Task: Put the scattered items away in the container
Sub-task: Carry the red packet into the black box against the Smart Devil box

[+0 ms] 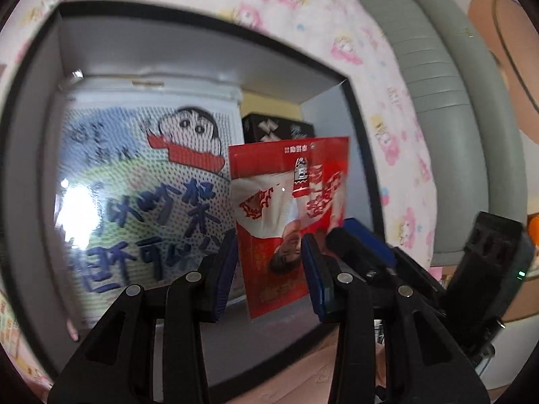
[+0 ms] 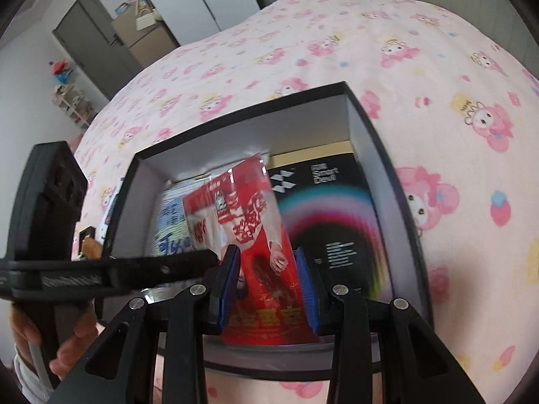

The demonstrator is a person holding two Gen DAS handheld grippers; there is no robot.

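A black-rimmed box [image 1: 365, 155] with grey inner walls lies on a pink patterned bedsheet; it also shows in the right wrist view [image 2: 380, 155]. Inside lie a cartoon-print pack [image 1: 141, 181] and a black packet [image 2: 333, 212]. A red and white card packet [image 1: 286, 212] stands over the box. In the left wrist view it sits between my left gripper's [image 1: 269, 266] blue pads. In the right wrist view the packet [image 2: 262, 256] sits between my right gripper's [image 2: 267, 282] blue pads. Both grippers look shut on it. The left gripper's body [image 2: 50, 235] shows at the left there.
A pink cartoon bedsheet [image 2: 404, 67] covers the bed around the box. A grey padded headboard [image 1: 448, 107] runs along the right in the left wrist view. A dark door [image 2: 97, 43] and shelves stand in the background.
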